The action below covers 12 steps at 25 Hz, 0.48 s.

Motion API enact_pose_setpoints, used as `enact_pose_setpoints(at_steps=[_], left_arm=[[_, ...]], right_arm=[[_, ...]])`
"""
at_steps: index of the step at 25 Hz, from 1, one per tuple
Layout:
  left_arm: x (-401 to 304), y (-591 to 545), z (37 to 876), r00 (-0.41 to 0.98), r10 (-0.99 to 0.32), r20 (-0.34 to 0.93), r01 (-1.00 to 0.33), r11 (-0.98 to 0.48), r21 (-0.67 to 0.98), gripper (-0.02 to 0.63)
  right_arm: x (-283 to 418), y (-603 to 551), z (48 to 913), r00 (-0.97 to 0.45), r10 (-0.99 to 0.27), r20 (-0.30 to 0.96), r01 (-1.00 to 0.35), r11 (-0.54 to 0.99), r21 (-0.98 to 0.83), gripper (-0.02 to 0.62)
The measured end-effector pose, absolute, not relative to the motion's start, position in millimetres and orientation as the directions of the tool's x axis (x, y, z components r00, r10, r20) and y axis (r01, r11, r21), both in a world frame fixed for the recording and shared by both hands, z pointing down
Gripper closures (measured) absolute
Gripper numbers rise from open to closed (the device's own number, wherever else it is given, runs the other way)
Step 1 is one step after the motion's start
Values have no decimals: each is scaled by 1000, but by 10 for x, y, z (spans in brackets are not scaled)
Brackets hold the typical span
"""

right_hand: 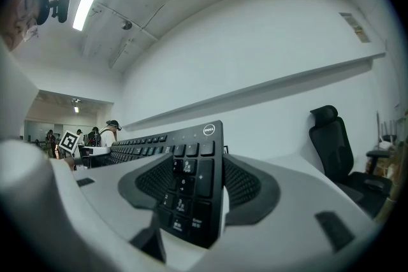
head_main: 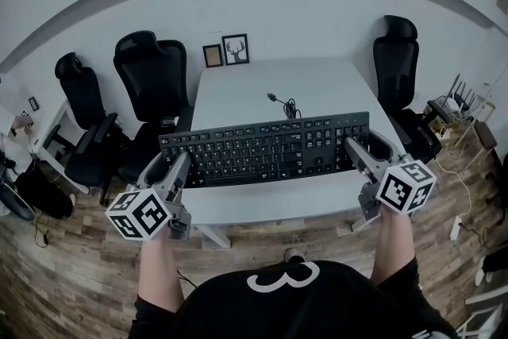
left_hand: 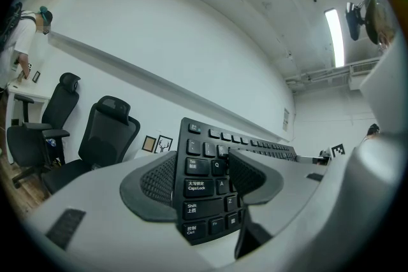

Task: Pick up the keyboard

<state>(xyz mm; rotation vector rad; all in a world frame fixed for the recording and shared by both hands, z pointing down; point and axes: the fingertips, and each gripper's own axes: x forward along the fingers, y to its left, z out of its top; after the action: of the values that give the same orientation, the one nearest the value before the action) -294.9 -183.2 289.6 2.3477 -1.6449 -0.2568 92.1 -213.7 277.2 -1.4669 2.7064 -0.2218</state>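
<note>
Gripping the black keyboard (head_main: 266,148) by its two short ends, the left gripper (head_main: 178,163) and the right gripper (head_main: 355,148) hold it over the white table (head_main: 238,95), key face turned up toward the head camera. Its cable (head_main: 284,103) lies coiled on the tabletop just behind it.

In the left gripper view, the jaws are clenched on the keyboard's left end. One ribbed pad (left_hand: 156,178) sits against the back and the other pad (left_hand: 245,172) lies over the keys. The legends "Tab", "Caps Lock", "Shift", "Ctrl", "Fn", "Q", "A" and "Z" can be read, several with small Chinese characters above them.

In the right gripper view, the jaws are likewise clamped on the number-pad end, with dark pads (right_hand: 150,181) on both faces. A round Dell badge (right_hand: 208,130) marks the top corner, and "2", "3", "6" and "+" show on the keys.

Each gripper carries a marker cube (head_main: 137,212) printed with black-and-white squares. A white figure like a "3" (head_main: 284,279) shows on the person's black shirt.

Behind the table a framed antlered-deer picture (head_main: 235,48) leans on the wall beside a smaller frame (head_main: 212,55). Black office chairs (head_main: 151,75) stand at both sides.
</note>
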Motion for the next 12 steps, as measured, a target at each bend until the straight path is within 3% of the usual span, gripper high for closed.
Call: enact_pose_setpoints(at_steps=[12], left_arm=[[-2956, -1799, 2829, 350, -937, 0, -893, -333, 304, 347]], right_arm=[[917, -2081, 2730, -542, -840, 13, -831, 534, -153, 351]])
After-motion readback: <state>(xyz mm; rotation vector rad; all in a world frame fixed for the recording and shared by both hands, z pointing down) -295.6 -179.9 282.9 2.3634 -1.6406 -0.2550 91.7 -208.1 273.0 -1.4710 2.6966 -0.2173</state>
